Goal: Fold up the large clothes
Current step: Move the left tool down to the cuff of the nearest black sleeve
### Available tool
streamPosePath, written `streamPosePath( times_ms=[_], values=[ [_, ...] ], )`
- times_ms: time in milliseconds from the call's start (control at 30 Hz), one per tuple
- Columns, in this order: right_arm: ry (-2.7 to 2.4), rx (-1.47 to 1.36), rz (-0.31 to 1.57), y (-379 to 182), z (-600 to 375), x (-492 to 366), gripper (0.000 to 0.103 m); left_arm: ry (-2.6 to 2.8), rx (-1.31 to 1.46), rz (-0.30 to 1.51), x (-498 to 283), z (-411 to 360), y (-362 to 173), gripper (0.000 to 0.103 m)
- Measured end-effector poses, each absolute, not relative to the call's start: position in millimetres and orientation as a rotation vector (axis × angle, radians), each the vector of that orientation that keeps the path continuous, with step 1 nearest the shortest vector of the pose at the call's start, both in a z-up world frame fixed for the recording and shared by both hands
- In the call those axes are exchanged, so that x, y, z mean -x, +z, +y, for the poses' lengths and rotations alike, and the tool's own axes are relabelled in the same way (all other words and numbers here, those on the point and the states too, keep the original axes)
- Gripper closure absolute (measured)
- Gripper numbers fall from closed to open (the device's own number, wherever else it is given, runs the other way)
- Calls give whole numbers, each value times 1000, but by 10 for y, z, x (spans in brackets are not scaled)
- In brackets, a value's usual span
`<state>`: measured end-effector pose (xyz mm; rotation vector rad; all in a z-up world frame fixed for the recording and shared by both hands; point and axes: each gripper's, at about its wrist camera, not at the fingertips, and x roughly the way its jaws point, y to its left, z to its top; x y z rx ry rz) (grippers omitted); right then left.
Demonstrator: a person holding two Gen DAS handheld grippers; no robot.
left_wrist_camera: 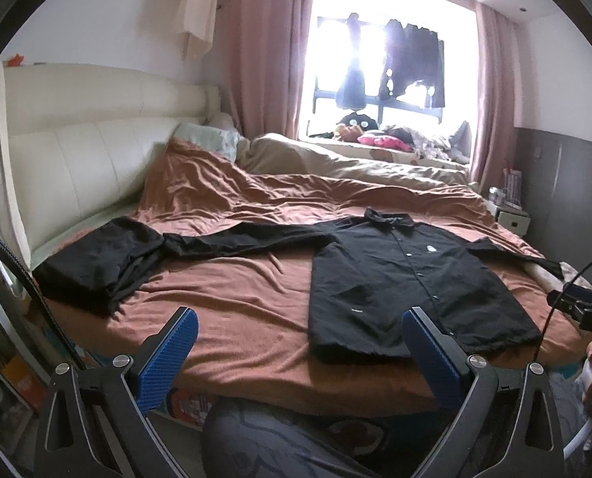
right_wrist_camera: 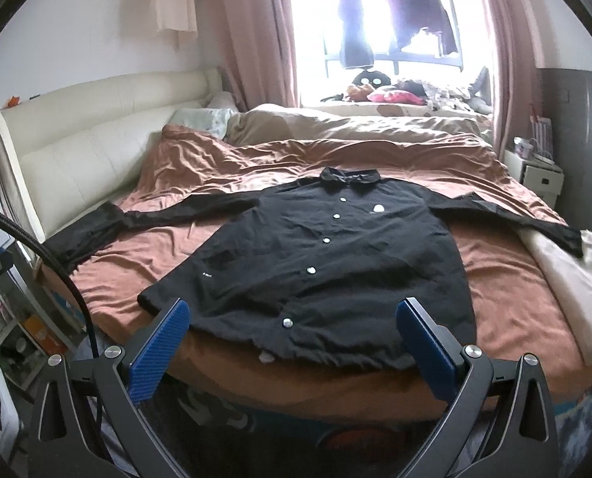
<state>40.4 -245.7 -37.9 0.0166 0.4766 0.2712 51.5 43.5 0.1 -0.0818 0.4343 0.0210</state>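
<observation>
The black shirt (right_wrist_camera: 315, 255) lies flat, buttons up, on the bed (right_wrist_camera: 495, 279), sleeves spread. It looks soft and limp; take a sleeve cuff or a hem corner. Both grippers (left_wrist_camera: 299, 338) (right_wrist_camera: 294, 334) hover, jaws apart, empty.

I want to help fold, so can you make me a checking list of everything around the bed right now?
Surface: bed with a wrinkled rust-brown cover.
Job's things: black button shirt lying flat, front up, sleeves spread out; second dark garment bunched near the headboard.
Clutter: cream cloth under the shirt's far cuff; beige duvet and pillow behind.
Grippers: left claw open, empty, at the bed edge; right claw open, empty, over the shirt hem.
Cables: black cable curving beside the bed.
Surroundings: bright window with hanging clothes, pink curtains, nightstand.
</observation>
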Motion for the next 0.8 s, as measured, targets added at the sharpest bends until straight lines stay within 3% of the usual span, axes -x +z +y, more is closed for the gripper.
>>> streamPosePath(
  times_ms=[800],
  values=[
    [275,-70,617,-468,-2223,-2162,0,68,161,676,-2511,916,-465,3]
  ],
)
